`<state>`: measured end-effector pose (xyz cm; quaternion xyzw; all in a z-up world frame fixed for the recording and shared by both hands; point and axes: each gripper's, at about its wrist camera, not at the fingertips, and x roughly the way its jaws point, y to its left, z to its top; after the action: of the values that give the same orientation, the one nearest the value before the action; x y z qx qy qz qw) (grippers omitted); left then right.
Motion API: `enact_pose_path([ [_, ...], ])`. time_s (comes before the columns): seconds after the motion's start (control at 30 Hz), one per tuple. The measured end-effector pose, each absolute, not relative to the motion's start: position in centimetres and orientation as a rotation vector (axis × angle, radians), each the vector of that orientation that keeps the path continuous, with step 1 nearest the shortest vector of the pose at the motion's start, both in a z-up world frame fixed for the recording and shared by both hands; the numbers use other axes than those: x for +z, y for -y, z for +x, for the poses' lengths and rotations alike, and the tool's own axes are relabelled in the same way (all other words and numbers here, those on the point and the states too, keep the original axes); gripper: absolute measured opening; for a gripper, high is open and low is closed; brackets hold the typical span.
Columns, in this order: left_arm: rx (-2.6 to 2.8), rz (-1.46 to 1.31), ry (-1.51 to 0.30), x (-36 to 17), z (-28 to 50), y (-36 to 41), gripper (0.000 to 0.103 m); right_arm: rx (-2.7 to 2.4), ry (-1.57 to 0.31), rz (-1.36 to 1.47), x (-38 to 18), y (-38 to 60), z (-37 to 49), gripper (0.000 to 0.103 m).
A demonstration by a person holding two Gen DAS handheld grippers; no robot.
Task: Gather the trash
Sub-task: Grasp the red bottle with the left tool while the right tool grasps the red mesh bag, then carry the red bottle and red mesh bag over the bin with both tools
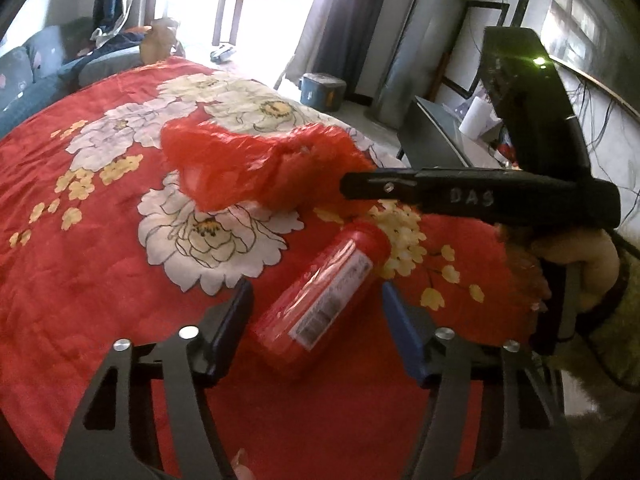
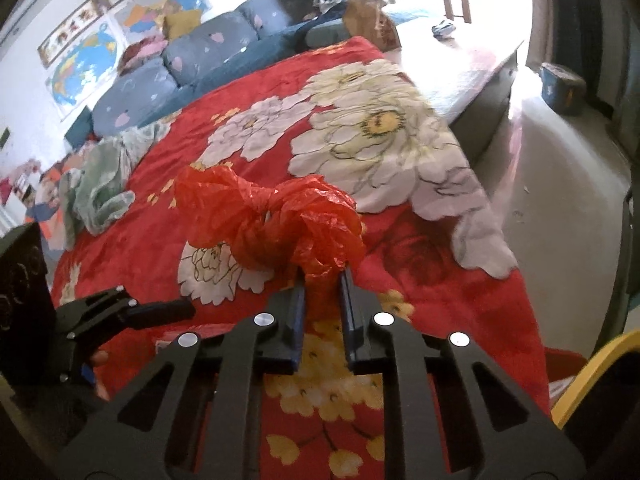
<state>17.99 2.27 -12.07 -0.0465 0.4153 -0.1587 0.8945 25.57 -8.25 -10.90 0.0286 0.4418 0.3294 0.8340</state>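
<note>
while the left gripper (image 1: pixel 316 312) hangs with its jaws spread wide on either side of a red bottle (image 1: pixel 320 300) lying on the floral red blanket (image 1: pixel 100 272), the right gripper (image 2: pixel 323 280) pinches a crumpled red plastic bag (image 2: pixel 268 216) just beyond the bottle.

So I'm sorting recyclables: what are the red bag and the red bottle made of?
The red bag, pinched in the right claw, looks like thin glossy plastic film: crinkled, translucent. The red bottle, between the open left claw fingers, seems rigid, shiny plastic with a printed paper-like label.
</note>
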Motion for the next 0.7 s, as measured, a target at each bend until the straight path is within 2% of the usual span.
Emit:
enact_pose_path([
  [0.2, -0.347, -0.046, -0.880, -12.3, 17.6, -0.7, 0.038, 0.639, -0.897, 0.113, -10.1, 11.3, 24.5, 0.008],
  [0.7, -0.425, 0.031, -0.850, -11.5, 16.4, 5.3, 0.035, 0.491, -0.763, 0.181, -7.4, 18.8, 21.3, 0.008],
])
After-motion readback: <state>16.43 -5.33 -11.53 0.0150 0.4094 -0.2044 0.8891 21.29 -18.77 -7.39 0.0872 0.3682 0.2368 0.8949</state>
